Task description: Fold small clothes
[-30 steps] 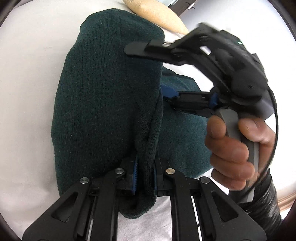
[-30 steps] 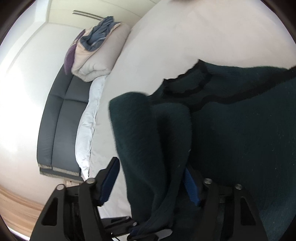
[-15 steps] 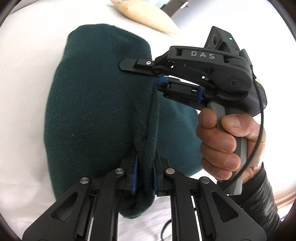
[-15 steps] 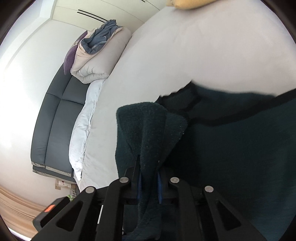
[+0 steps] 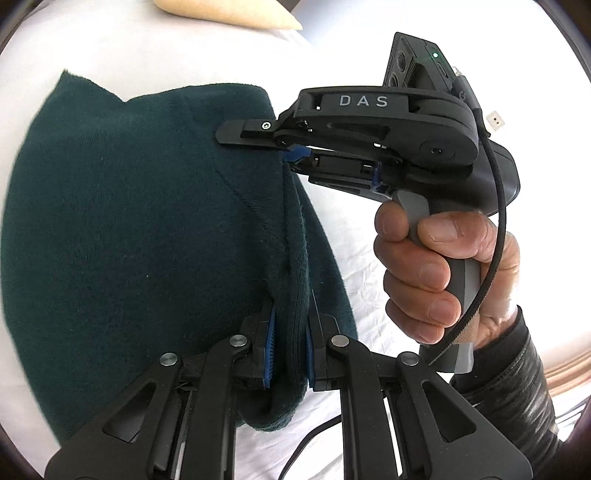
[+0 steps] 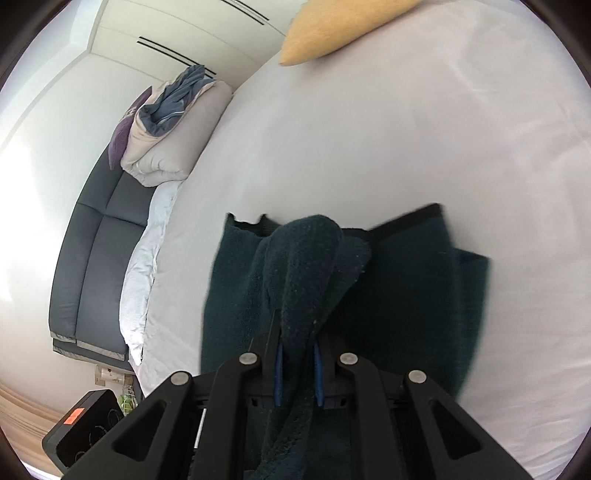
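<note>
Both sets of jaws are clamped on the dark green sweater [image 5: 140, 229]. The left gripper [image 5: 288, 349] pinches a thick fold of the knit between its blue pads, and the right gripper [image 6: 298, 373] pinches another bunched ridge of the same cloth. A second ago the right jaws stood wide with the fabric loose between them; they have just been closing and now press on it from both sides, while the left jaws hold the same grip as before.

The sweater lies on the white bed [image 6: 406, 140], one edge lifted between the two grippers. Since the earlier frames its far edge has spread out flatter, and more bare sheet shows beyond it.

Only the left wrist view shows the right gripper [image 5: 295, 155] from the side, its blue pad biting the sweater's raised edge, with the person's right hand [image 5: 436, 273] wrapped round the grey handle, a black cable, and a dark sleeve [image 5: 517, 380]. A tan cushion [image 5: 221, 13] lies at the top.

Only the right wrist view shows the room beyond the bed: a grey sofa [image 6: 96, 251], folded bedding [image 6: 173, 140] stacked on it, and a yellow cushion [image 6: 332, 29] at the bed's far end. The sweater's black-trimmed edge [image 6: 406, 219] also shows there.
</note>
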Demonstrator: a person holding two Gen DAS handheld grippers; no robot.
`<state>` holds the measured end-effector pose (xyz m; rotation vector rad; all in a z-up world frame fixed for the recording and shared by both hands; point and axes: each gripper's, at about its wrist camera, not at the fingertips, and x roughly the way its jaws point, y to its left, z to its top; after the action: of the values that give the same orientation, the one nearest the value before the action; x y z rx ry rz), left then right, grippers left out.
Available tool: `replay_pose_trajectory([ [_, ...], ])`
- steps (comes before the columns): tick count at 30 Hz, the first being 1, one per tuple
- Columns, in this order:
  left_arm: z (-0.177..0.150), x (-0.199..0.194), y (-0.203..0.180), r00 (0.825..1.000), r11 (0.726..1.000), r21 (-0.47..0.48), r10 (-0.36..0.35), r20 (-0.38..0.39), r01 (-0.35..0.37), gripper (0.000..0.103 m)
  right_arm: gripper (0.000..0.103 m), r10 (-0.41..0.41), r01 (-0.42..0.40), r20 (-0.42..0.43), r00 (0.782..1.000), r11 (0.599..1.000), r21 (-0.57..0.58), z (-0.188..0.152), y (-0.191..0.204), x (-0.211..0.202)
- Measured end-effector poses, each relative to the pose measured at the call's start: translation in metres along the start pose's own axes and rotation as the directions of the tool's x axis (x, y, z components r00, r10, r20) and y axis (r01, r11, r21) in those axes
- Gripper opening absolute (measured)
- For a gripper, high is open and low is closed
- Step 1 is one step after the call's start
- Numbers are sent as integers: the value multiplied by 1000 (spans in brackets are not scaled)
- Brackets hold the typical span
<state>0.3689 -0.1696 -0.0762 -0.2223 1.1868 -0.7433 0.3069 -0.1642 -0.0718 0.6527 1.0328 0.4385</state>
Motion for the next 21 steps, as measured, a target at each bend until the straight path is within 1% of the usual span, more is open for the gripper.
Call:
replay_pose_trajectory([
  [4, 1, 3, -10, 1000, 1000, 19, 12, -8, -12, 11, 14, -9, 9, 7, 1000, 1000, 11, 1, -18, -7],
  [9, 8, 10, -27, 1000, 999, 33, 23, -13, -22, 11, 14, -15, 14, 8, 1000, 1000, 6, 1, -27, -14],
  [10, 8, -2, -18, 1000, 999, 32, 23, -14, -22, 11, 14, -16, 16, 8, 1000, 1000, 6, 2, -29, -15],
  [14, 12, 4, -24, 1000, 999, 30, 27, -15, -26, 11, 14, -24, 24, 13, 1000, 999, 21, 4, -40, -18],
  [18, 9, 7, -21, 999, 1000, 11, 29, -25, -29, 11, 14, -45, 45, 1, 999, 998, 38, 2, -53, -15],
  [19, 8, 6, -20, 1000, 1000, 4, 22, -21, -22, 15, 14, -39, 39, 1, 999, 998, 53, 1, -59, -15],
  [20, 7, 4, -18, 1000, 1000, -8, -7, -12, 7, 24, 14, -27, 27, 5, 1000, 997, 66, 1, -64, -14],
  [21, 7, -3, -16, 999, 999, -12, -31, -6, 31, 28, 14, -19, 18, 9, 1000, 997, 74, 0, -67, -14],
])
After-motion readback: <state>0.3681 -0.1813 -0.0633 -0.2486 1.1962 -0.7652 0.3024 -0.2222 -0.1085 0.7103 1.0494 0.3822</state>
